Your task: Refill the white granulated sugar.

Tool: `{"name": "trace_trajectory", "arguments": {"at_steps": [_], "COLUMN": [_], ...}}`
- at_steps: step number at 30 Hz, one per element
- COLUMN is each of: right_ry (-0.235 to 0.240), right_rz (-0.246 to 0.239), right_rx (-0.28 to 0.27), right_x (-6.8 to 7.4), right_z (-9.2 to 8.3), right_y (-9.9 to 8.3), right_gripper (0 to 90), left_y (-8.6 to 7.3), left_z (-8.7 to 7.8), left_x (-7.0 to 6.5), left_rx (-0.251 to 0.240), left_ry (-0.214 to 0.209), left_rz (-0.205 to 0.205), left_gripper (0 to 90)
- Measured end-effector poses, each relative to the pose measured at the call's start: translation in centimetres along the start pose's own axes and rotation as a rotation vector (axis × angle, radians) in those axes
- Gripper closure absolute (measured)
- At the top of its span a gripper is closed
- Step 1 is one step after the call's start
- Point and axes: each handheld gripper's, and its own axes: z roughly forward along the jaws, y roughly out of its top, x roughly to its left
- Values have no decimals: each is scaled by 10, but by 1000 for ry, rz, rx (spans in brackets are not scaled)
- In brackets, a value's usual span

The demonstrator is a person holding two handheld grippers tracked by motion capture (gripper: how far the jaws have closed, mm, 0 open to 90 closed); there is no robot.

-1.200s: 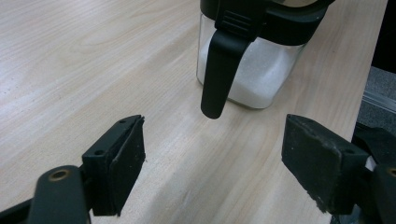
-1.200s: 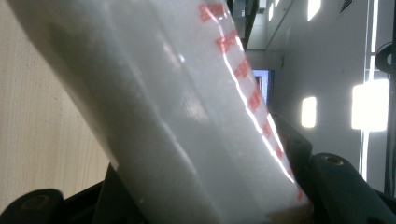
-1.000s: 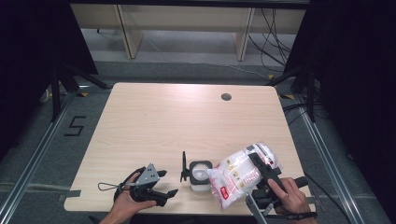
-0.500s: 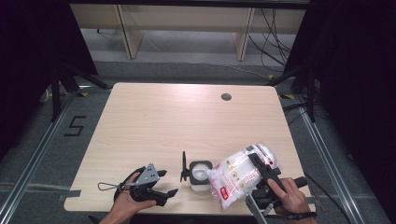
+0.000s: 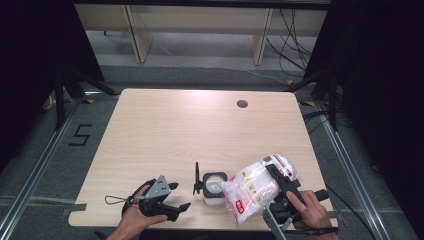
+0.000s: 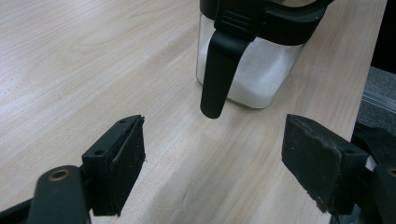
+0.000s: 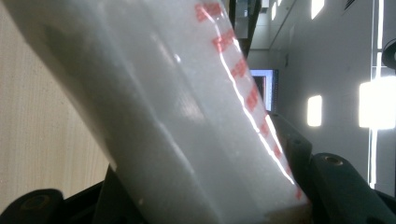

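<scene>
**Bag tipped over the open jar**

Bag (image 5: pixel 257 189) of white grains sits clamped between the jaws of the right gripper (image 5: pixel 280 182), its long axis slanting down from the jaws toward the jar (image 5: pixel 214 188), so its low corner hangs just beside the jar's mouth. The jar stands straight ahead of the left gripper (image 5: pixel 176 196), whose jaws are spread wide and empty, the hinged lid (image 6: pixel 219 70) dangling between them and the glass. The pour rests with the right hand.

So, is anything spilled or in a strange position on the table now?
No spill shows. The one odd thing is the white bag, which the right gripper holds tilted, its lower end over the open jar. The jar's black lid stands up at its side. The left gripper waits open nearby.
</scene>
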Motion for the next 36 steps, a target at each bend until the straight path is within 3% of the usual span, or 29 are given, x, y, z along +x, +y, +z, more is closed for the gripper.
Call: {"name": "trace_trajectory", "arguments": {"at_steps": [2,3,4,6,7,9,10,12,13,14,15,16,17,18,19,20,22,23,24,25,26,27,30,31,32,33,34,36], "right_ry": [3,7,12,5,8,15,24,32,36,41,43,48,43,53,58,67,87,97,104,107,122,122,136,140,145,146,154,162], "right_rz": [6,47,38,27,32,47,95,117,88,118,91,153,84,172,197,232,282,306,307,274,351,326,386,397,417,379,428,423], "right_rx": [-2,8,3,-8,-8,-6,-8,-12,-23,-21,-30,-22,-37,-34,-38,-44,-58,-61,-63,-77,-55,-71,-75,-79,-83,-95,-90,-97], "right_x": [0,3,2,1,1,2,6,8,6,8,6,10,4,9,9,10,11,12,13,11,16,14,16,17,17,14,18,18], "right_z": [0,0,0,1,1,1,1,2,3,3,3,3,4,4,4,4,5,6,6,8,7,9,10,10,11,12,12,13], "right_y": [0,-1,-1,-1,-1,-1,-2,-3,-4,-5,-6,-7,-8,-10,-11,-13,-15,-17,-18,-20,-21,-23,-28,-30,-31,-33,-33,-34], "right_gripper": [510,510,511,510,510,511,511,511,511,512,512,512,513,513,513,514,515,516,517,518,519,520,522,523,524,525,527,529], "left_y": [0,0,0,0,0,0,0,0,1,0,0,0,0,0,1,0,0,0,0,0,0,0,1,0,0,0,1,1], "left_z": [0,0,0,0,0,0,0,0,-1,-1,-1,0,0,0,0,0,0,0,0,0,0,0,-1,0,0,0,-1,0], "left_x": [-1,-1,1,1,-1,0,0,0,0,-1,-1,-1,-1,0,0,-1,1,1,0,-2,-1,0,1,-1,-1,1,1,1], "left_rx": [7,8,-3,-2,4,8,-8,-5,14,7,8,-8,-2,-6,3,7,-3,-1,0,3,7,8,8,7,8,-2,14,2], "left_ry": [1,1,0,-1,-2,1,-3,-4,-8,-2,1,-4,-4,-4,-2,0,0,-1,-2,-1,3,1,2,2,2,-1,-10,2], "left_rz": [-27,-23,12,11,-33,-11,7,0,-26,-26,-26,-12,-6,2,-1,-29,13,8,1,-34,-26,-10,6,-28,-23,7,9,7], "left_gripper": [209,209,209,209,209,210,209,209,209,209,209,209,209,209,209,209,209,209,209,209,209,209,210,209,209,209,209,209]}}
